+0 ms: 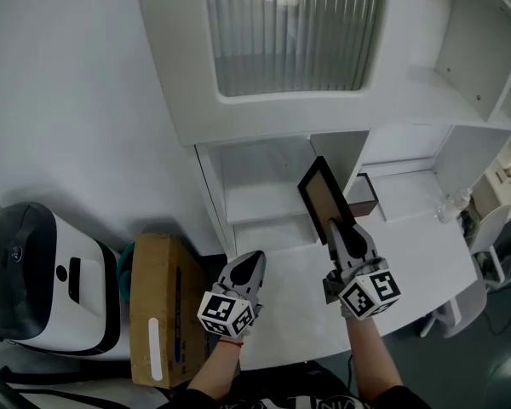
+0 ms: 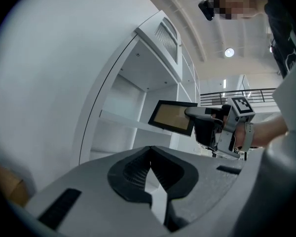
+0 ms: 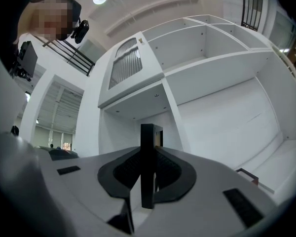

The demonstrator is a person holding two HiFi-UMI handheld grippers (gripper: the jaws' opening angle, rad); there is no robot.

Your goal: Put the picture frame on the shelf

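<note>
**Frame held up before the shelf**

The right gripper (image 1: 338, 231) is closed on the frame (image 1: 325, 199) and grips it by its lower edge. In the right gripper view the dark edge of the frame (image 3: 147, 164) stands upright between the two jaws, and both press on it. In the head view the frame rises from this gripper towards 11 o'clock, above the table (image 1: 417, 245), and touches nothing else. Its top is in front of the open compartment of the white shelf (image 1: 264, 186).

The left gripper (image 1: 250, 265) is at 9 o'clock from the right one. Its jaws are together and nothing is between them (image 2: 149, 163). Its own view shows the frame (image 2: 173, 116) in the air at 1 o'clock, apart from the shelf boards.

Around the frame: the upright divider (image 1: 347, 153) of the shelf is just beside its top corner, at 1 o'clock. A small dark box (image 1: 364, 197) sits on the table at 3 o'clock from the frame, near it. On the floor, at 9 o'clock from the left gripper, stands a cardboard box (image 1: 157, 305), and further that way a white and black machine (image 1: 43, 279). A chair (image 1: 487, 233) is at the table's far right end.
</note>
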